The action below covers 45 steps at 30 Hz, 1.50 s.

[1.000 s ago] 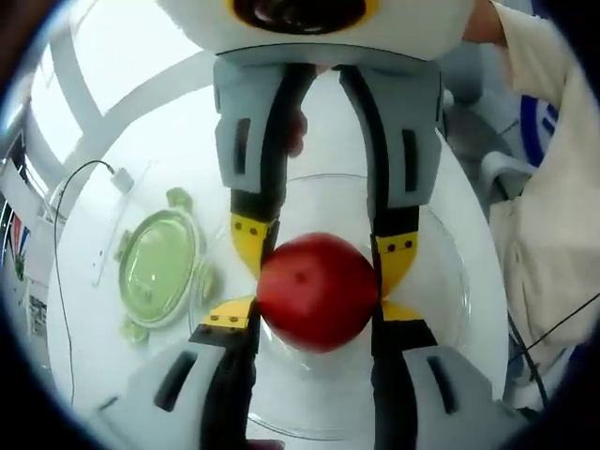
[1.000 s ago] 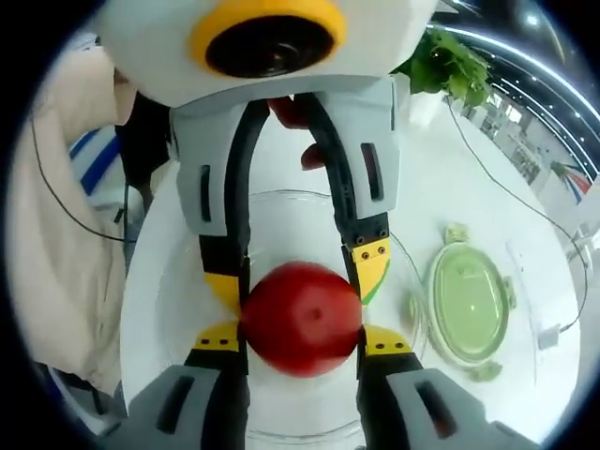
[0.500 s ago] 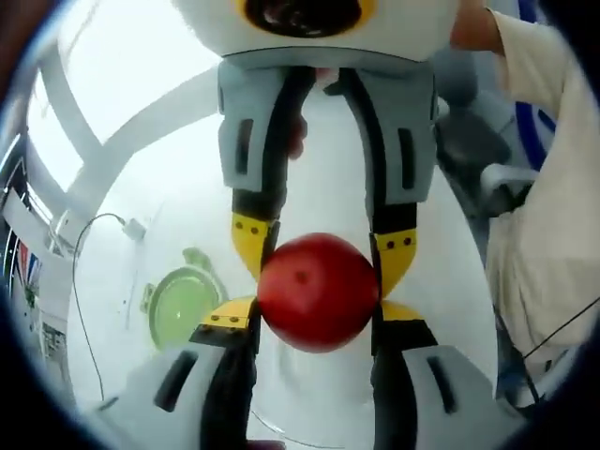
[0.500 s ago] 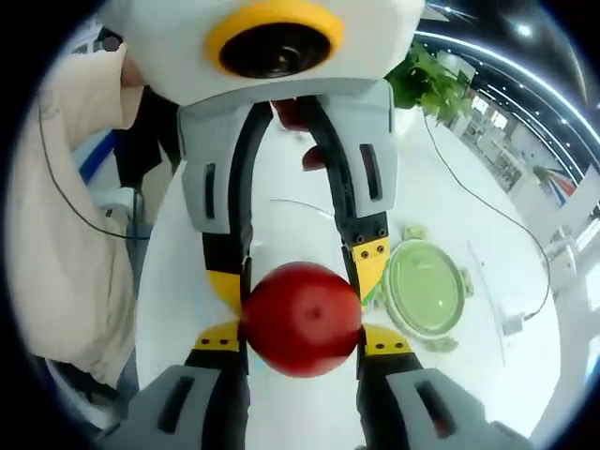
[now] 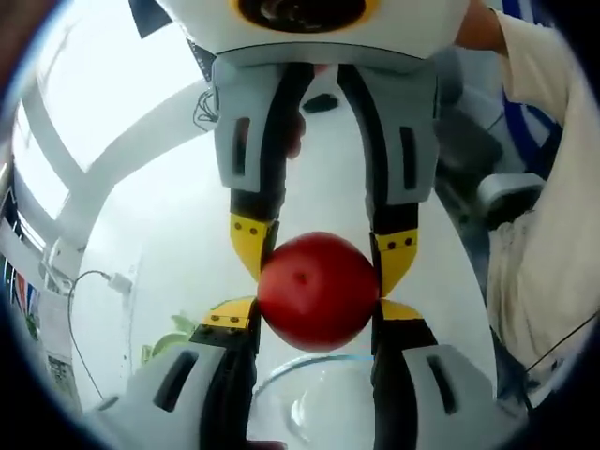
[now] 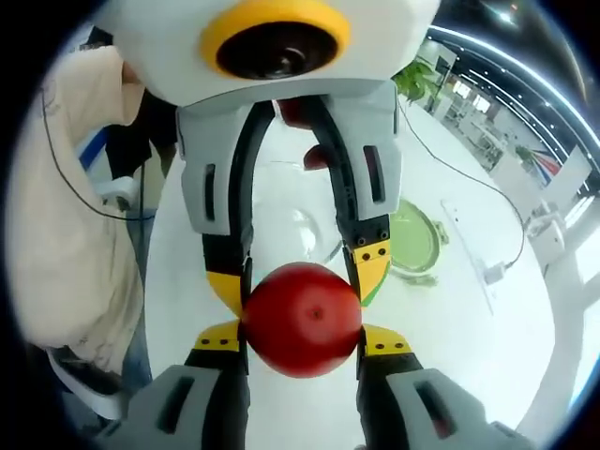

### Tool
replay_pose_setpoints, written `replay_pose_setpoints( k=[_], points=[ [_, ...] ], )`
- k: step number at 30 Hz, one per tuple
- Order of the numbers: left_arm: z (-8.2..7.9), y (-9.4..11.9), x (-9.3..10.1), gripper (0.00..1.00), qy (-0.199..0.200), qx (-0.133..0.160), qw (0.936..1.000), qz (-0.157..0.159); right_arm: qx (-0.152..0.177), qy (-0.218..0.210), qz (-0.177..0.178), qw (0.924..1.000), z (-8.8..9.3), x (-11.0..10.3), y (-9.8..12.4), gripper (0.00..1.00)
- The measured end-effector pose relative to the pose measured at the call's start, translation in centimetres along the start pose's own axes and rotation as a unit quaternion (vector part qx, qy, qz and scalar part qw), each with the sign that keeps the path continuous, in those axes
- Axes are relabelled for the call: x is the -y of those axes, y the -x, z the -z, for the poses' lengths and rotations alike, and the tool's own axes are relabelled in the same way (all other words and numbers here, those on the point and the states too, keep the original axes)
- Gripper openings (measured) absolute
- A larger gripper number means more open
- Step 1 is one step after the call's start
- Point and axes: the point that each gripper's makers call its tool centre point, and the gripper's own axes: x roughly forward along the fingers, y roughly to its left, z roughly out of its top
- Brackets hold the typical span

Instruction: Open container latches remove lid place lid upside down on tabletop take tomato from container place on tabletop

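A red tomato (image 5: 317, 291) is clamped from opposite sides by both grippers. In the left gripper view my left gripper (image 5: 317, 314) rises from below, shut on it, while the right gripper (image 5: 321, 251) reaches down from above, also shut on it. The clear glass container (image 5: 314, 375) lies below the tomato, and a sliver of the green lid (image 5: 172, 330) peeks out beside my left jaw. In the right gripper view the tomato (image 6: 302, 319) sits in my right gripper (image 6: 302, 337), with the left gripper (image 6: 298, 274) opposite. Behind them are the container (image 6: 305, 225) and the lid (image 6: 412, 239) on the white table.
A white adapter with a cable (image 5: 114, 281) lies on the table (image 5: 178, 234) beyond the lid. A person in cream clothing (image 5: 548, 234) stands at the table's edge beside a grey chair (image 5: 502, 192). A green plant (image 6: 412, 80) stands far off.
Both grippers have lifted the tomato up out of the glass container and away from it. The container and the lid now look smaller and farther off. Both grips are unchanged.
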Motion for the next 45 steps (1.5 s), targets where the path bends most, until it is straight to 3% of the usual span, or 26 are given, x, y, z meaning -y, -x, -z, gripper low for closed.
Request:
replay_pose_setpoints(
  k=[8,14,21,29,35,45],
  points=[
    [-2.2,-3.4,0.2,0.37,-0.013,0.007,0.9997,0.020,-0.016,-0.019,0.007,0.9997,3.8,0.6,0.5,0.41],
    [-2.6,-5.3,0.4,0.37,-0.014,0.009,0.9993,0.032,-0.012,-0.035,0.007,0.9993,5.8,0.8,0.1,0.41],
    [-2.4,-6.8,0.9,0.37,-0.011,0.001,0.9989,0.046,-0.007,-0.046,-0.005,0.9989,7.2,0.9,-0.8,0.41],
    [-2.2,-8.4,-0.1,0.38,-0.009,-0.007,0.9988,0.047,-0.008,-0.048,-0.009,0.9988,8.5,1.4,-1.5,0.41],
    [-1.7,-9.3,0.6,0.38,-0.004,-0.022,0.9985,0.050,-0.007,-0.053,-0.018,0.9984,9.3,1.0,-2.2,0.41],
    [-1.3,-10.0,0.6,0.38,-0.001,-0.030,0.9983,0.050,-0.015,-0.051,-0.024,0.9983,9.8,0.6,-2.6,0.41]
  ],
)
